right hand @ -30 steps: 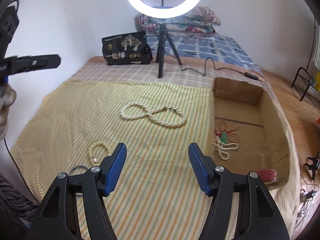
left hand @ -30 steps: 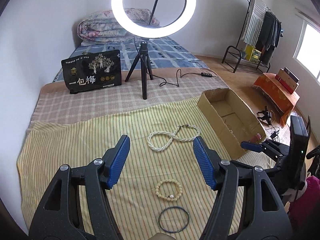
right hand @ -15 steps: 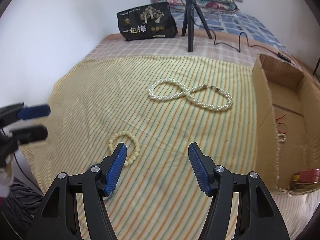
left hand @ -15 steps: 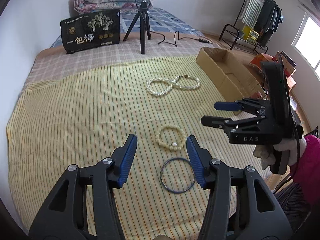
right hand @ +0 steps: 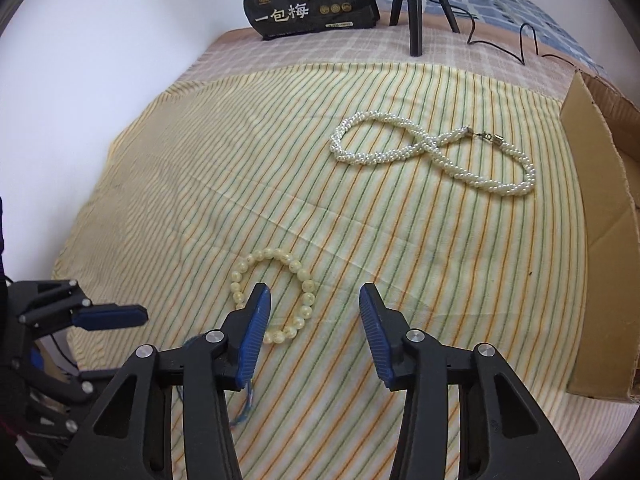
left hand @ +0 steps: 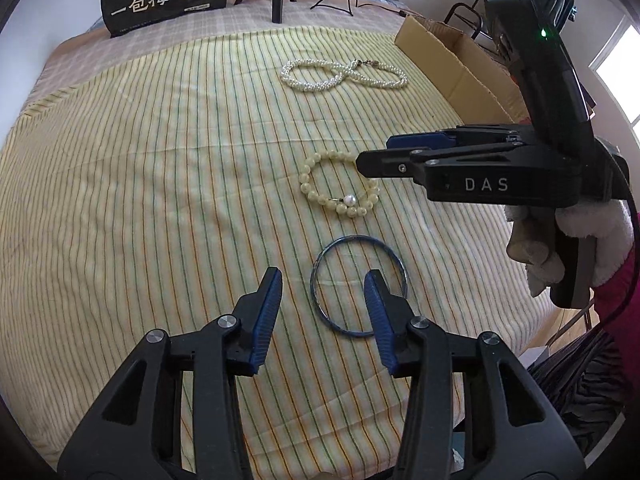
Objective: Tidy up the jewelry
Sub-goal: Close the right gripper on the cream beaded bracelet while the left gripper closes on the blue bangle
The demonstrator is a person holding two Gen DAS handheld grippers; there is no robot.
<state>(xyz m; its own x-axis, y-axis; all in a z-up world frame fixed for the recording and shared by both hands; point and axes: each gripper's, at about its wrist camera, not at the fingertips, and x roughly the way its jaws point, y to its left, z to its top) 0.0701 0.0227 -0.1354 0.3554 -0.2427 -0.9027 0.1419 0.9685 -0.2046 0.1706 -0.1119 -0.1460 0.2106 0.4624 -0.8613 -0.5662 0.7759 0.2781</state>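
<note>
A blue bangle (left hand: 358,286) lies on the striped yellow cloth (left hand: 160,160), partly between the open fingers of my left gripper (left hand: 324,280). A cream bead bracelet (left hand: 340,188) lies just beyond it. It also shows in the right wrist view (right hand: 276,296), where my right gripper (right hand: 310,296) is open right above it. The right gripper (left hand: 372,156) also shows side-on in the left wrist view, over the bracelet's right side. A long pearl necklace (right hand: 432,152) lies in a figure eight farther back. A cardboard box (right hand: 600,208) stands at the right.
A black bag with Chinese writing (right hand: 308,0) and a tripod's legs (right hand: 414,4) stand at the back on a checked cloth. A cable (right hand: 500,44) trails behind. The cloth's front edge drops off near both grippers.
Both grippers have moved down and closer to the cloth. The left now frames the blue bangle; the right has swung left from the box side and is over the bead bracelet.
</note>
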